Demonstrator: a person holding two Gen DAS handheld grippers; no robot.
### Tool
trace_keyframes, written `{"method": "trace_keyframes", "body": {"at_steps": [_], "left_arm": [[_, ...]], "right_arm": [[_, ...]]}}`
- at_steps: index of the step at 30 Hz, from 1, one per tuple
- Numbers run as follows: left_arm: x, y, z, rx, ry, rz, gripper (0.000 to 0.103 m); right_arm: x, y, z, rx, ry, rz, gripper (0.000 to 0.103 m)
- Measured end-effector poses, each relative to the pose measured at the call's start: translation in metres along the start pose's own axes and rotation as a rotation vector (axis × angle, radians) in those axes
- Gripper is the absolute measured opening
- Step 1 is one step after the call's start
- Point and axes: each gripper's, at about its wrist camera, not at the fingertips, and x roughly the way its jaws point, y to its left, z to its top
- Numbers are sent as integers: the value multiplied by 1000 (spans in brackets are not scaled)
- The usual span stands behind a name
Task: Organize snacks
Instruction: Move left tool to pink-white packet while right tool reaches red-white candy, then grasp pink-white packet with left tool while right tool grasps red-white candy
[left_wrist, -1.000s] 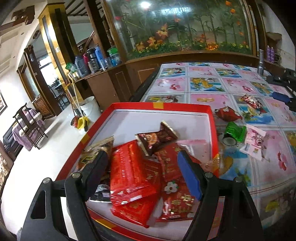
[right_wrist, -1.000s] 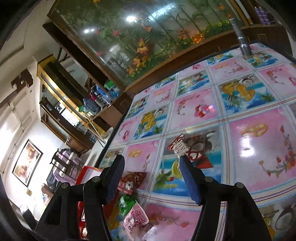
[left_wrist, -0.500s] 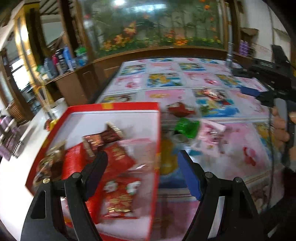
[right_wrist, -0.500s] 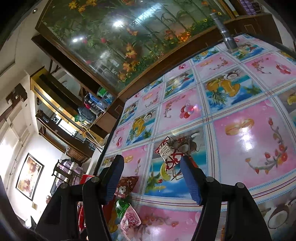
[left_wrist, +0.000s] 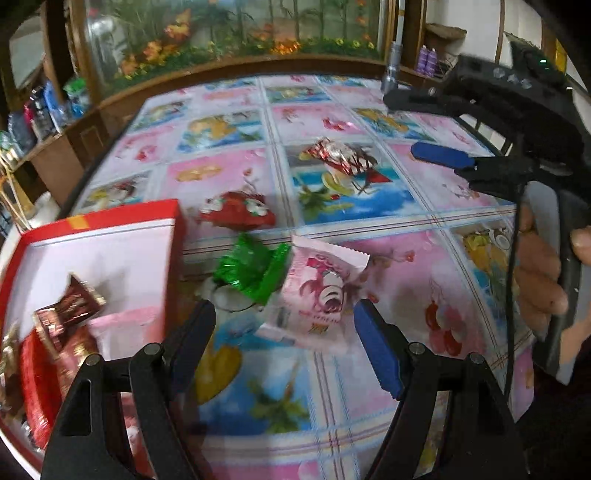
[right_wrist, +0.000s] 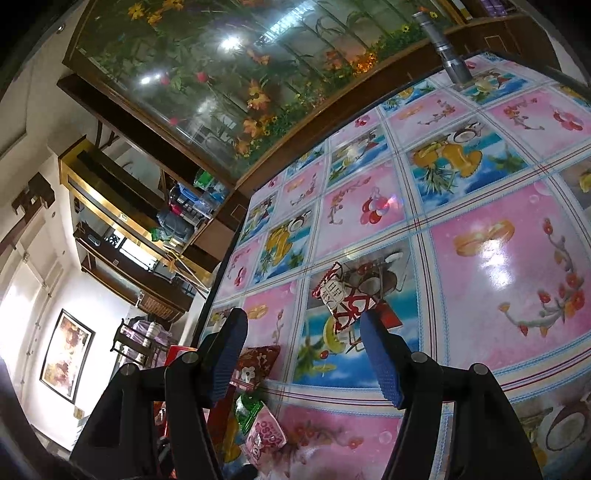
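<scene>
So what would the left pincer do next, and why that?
Probably ease the left gripper down onto the pink packet and close. Its jaws stand open and empty with that packet lying loose on the tablecloth just ahead, outside the red box where other snacks lie.

The red box (left_wrist: 122, 216) runs off the left wrist view's left edge, its dark brown packet (left_wrist: 68, 312) and red packets (left_wrist: 40, 373) smeared by motion blur, their print unreadable. In the right wrist view the left finger (right_wrist: 225, 356) of the right gripper (right_wrist: 303, 354) covers part of the red flowered packet (right_wrist: 255, 363); the green packet (right_wrist: 247, 408) and pink packet (right_wrist: 267, 435) sit half hidden at bottom.
</scene>
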Motion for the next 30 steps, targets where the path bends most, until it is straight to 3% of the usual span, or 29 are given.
{"method": "trace_keyframes", "body": {"at_steps": [9,15,18,21,25,30], "left_arm": [[25,-7,14,-35,57,-112,77],[21,-24,10,10,42,-182,62],[16,-27,4,36,38,-193,49],[13,-17,1,-8,33,-203,43],[9,0,-4,-68,26,-181,42],[6,-3,-9,-45,35,-171,42]], "right_arm": [[2,0,-1,22,17,27,66],[-1,-1,2,16,-3,6,66],[-2,-3,8,-7,-23,-50,66],[2,-3,19,-67,-42,-109,68],[25,-7,36,-108,15,-91,68],[64,5,40,-205,77,-172,68]]}}
